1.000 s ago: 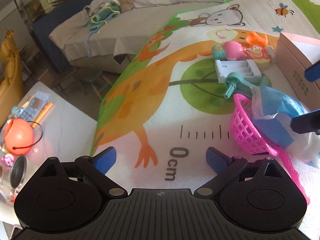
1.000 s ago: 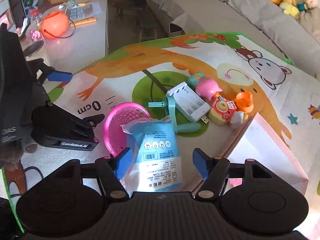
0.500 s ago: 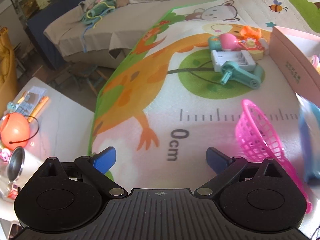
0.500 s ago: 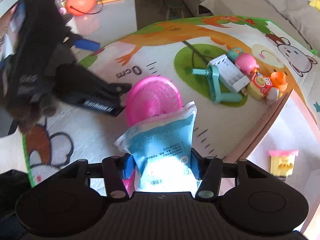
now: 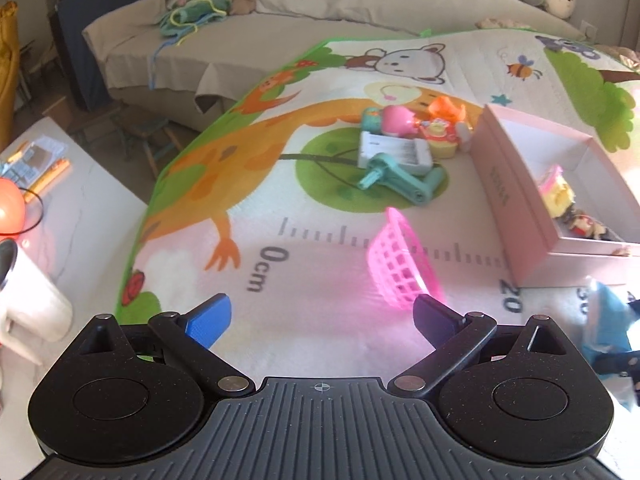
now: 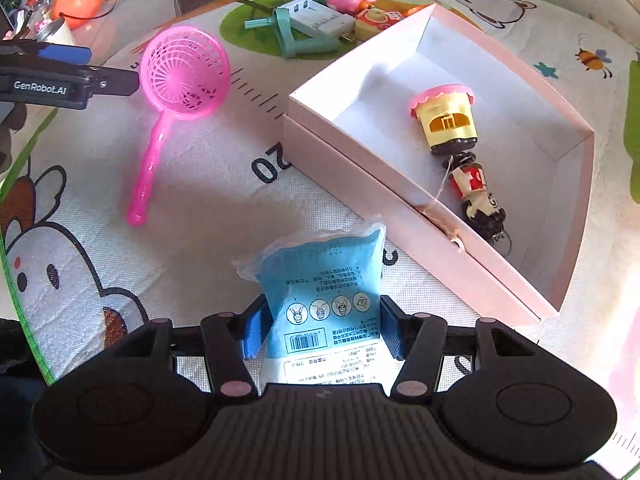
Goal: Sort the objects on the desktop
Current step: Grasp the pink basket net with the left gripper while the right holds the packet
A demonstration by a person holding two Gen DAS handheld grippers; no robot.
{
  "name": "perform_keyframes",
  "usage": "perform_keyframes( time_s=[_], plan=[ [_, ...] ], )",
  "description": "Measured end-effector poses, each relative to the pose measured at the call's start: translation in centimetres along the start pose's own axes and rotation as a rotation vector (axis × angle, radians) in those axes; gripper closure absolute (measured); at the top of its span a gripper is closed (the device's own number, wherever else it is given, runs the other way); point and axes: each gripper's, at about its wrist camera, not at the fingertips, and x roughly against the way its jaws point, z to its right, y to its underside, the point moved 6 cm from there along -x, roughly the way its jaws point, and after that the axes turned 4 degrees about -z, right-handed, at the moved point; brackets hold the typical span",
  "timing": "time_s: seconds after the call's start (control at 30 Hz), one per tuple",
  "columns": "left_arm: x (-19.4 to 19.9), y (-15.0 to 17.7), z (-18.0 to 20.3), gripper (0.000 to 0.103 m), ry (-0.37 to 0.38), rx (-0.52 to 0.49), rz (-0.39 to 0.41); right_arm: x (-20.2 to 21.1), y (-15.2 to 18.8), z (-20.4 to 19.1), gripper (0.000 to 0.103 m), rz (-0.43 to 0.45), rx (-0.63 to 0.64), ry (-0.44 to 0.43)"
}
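From the left wrist we see our left gripper point(image 5: 322, 316) with its jaws spread wide and nothing between them, hovering over the play mat point(image 5: 320, 280). Just beyond its right finger lies the pink sieve point(image 5: 402, 262), tipped on its side near the printed ruler. Farther off, a teal crank point(image 5: 400, 178), a white charger point(image 5: 394, 152) and a cluster of small toys point(image 5: 416, 126) lie touching one another. The pink box point(image 5: 516, 200) sits open to the right, with toys inside (too blurred to name here). The blue pouch point(image 5: 608, 320) shows at the right edge.

From the right wrist, our right gripper point(image 6: 320, 330) has the pouch point(image 6: 324, 300) between its jaws, both pads against its sides; the jaws are opening slightly. The pouch hangs over the mat point(image 6: 200, 220), just beside the near wall of the box point(image 6: 400, 208), outside it. In the box lie a yellow toy house point(image 6: 446, 120) and a dark-haired doll point(image 6: 476, 192). The sieve point(image 6: 182, 76) lies to the left, handle toward us, the left gripper point(image 6: 68, 76) next to its bowl.
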Motion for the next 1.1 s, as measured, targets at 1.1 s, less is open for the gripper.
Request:
perform_keyframes(
  time_s=[1.1],
  plan=[
    [-5.9,-0.6,3.8,0.001,-0.152,-0.046,-0.056,1.3,-1.8,2.0,0.015,0.171,-0.044,-0.009]
  ],
)
